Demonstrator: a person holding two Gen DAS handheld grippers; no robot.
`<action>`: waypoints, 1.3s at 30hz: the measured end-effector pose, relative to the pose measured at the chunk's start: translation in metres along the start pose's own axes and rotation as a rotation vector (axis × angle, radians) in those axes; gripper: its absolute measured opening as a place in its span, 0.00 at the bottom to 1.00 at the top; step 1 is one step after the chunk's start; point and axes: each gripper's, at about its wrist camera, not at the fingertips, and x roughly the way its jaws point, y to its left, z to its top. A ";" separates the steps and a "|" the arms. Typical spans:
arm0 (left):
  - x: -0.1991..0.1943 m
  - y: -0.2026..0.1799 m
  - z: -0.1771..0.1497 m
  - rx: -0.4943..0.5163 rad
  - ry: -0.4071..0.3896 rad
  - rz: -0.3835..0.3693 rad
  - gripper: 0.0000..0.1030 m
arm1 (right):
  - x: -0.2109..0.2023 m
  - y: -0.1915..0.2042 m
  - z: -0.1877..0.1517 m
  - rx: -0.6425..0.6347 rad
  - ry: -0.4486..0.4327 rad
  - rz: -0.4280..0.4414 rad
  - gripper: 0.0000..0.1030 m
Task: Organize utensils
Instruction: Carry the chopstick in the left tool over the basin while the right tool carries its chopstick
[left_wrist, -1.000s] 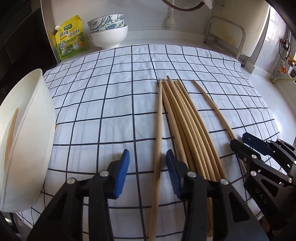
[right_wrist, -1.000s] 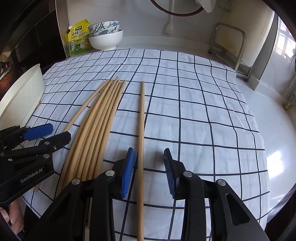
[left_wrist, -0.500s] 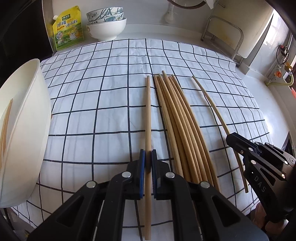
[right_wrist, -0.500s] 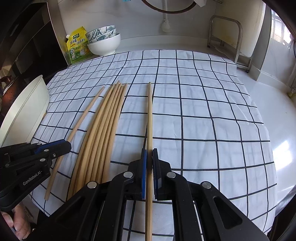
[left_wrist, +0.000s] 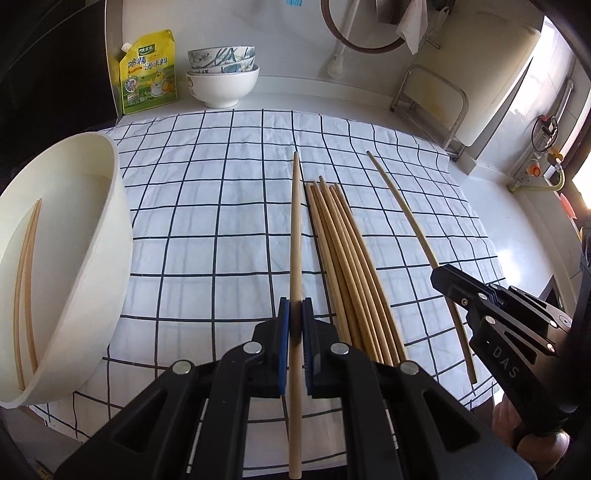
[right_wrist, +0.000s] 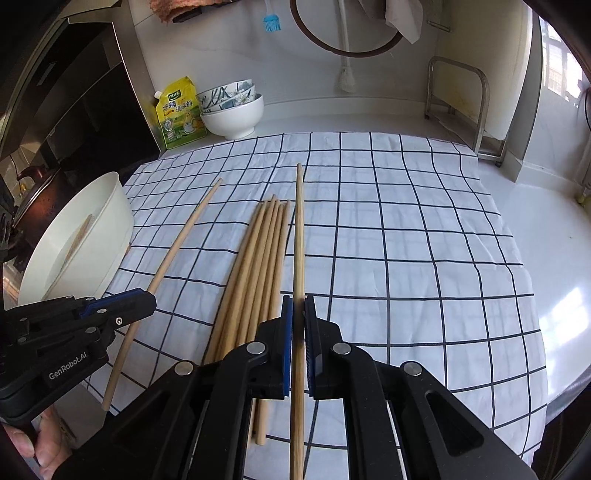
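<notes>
My left gripper (left_wrist: 294, 325) is shut on one wooden chopstick (left_wrist: 294, 236) and holds it lifted above the checked cloth (left_wrist: 221, 229). My right gripper (right_wrist: 298, 325) is shut on another chopstick (right_wrist: 300, 229), also lifted. A bundle of several chopsticks (left_wrist: 347, 266) lies on the cloth between the grippers and also shows in the right wrist view (right_wrist: 255, 266). In the left wrist view the chopstick in my right gripper (left_wrist: 413, 229) reaches toward the far side. A white oval bin (left_wrist: 74, 258) at the left holds two chopsticks (left_wrist: 26, 273).
Stacked bowls (left_wrist: 221, 79) and a yellow-green pouch (left_wrist: 147, 74) stand at the back left. A metal rack (right_wrist: 461, 107) stands at the back right. A dark pot (right_wrist: 33, 195) sits behind the bin. The counter edge runs close along the near side.
One second ago both grippers were open around a chopstick. They shut on them half a second ago and have since lifted them off the cloth.
</notes>
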 end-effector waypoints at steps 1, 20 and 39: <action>-0.005 0.002 0.001 -0.001 -0.009 -0.003 0.07 | -0.003 0.004 0.002 -0.004 -0.007 0.004 0.06; -0.095 0.102 0.011 -0.113 -0.208 0.022 0.07 | -0.005 0.126 0.054 -0.143 -0.066 0.143 0.06; -0.088 0.243 0.002 -0.305 -0.200 0.143 0.07 | 0.063 0.270 0.083 -0.283 0.066 0.305 0.06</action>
